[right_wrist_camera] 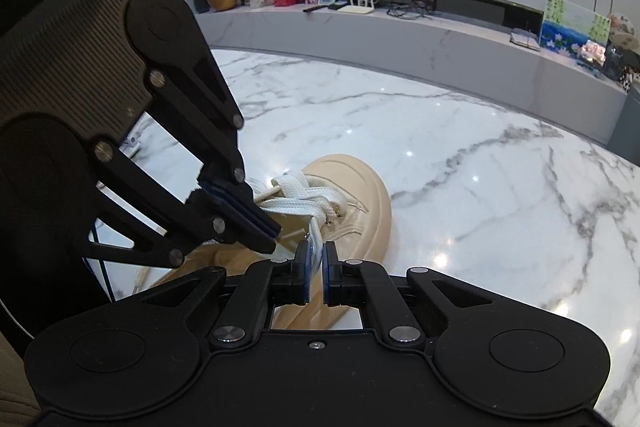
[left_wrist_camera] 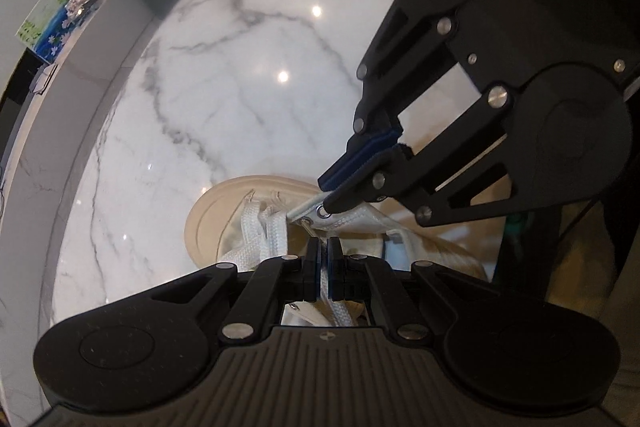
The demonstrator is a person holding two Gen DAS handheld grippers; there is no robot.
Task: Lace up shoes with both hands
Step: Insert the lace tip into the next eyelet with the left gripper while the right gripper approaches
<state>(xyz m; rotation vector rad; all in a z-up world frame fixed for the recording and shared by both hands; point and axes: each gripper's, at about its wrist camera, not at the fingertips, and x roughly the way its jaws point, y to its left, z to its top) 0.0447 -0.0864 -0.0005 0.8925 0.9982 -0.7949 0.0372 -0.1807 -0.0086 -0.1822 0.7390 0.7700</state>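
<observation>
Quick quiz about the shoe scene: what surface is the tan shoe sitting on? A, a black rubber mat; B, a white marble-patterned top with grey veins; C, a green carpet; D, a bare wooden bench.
B: the tan shoe rests on a glossy white marble-patterned top with grey veins, seen in both wrist views.

We see a white marble top (right_wrist_camera: 460, 155) with grey veins, glossy, ceiling lights mirrored in it. One tan shoe (right_wrist_camera: 360, 187) stands on it, sole down, toe pointing toward the far edge, white laces (right_wrist_camera: 296, 193) on top.
</observation>
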